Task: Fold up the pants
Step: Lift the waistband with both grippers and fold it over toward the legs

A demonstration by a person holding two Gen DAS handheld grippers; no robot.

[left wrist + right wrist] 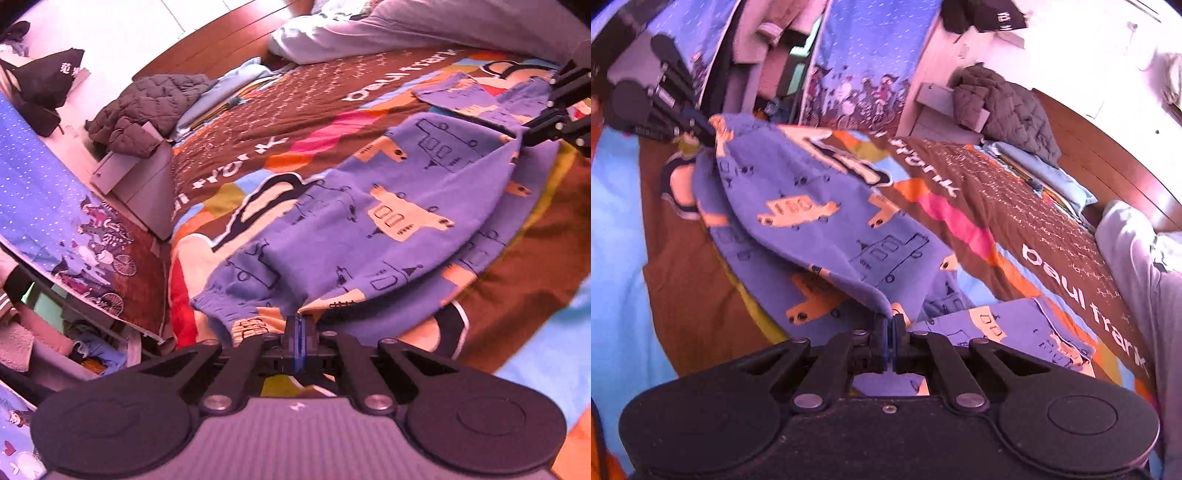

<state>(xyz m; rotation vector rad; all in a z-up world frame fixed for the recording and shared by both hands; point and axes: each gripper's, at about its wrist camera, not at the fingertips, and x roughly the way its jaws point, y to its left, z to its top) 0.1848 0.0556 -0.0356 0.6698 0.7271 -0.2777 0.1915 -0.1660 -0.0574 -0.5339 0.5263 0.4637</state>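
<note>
I have the pants (369, 206) spread on the bed (258, 122), purple with cream vehicle prints, lying across the brown and multicoloured blanket (306, 81). My left hand-held gripper (296, 321) is clamped on the pants' edge beside the gathered cuff, jaws pressed together on the fabric. My right hand-held gripper (888, 321) is pinched tight on the pants' other end, lifting a fold above the layer underneath. From the pants, a grey quilted jacket (147, 107) sits well apart at the bed's head, near a pillow (236, 77).
</note>
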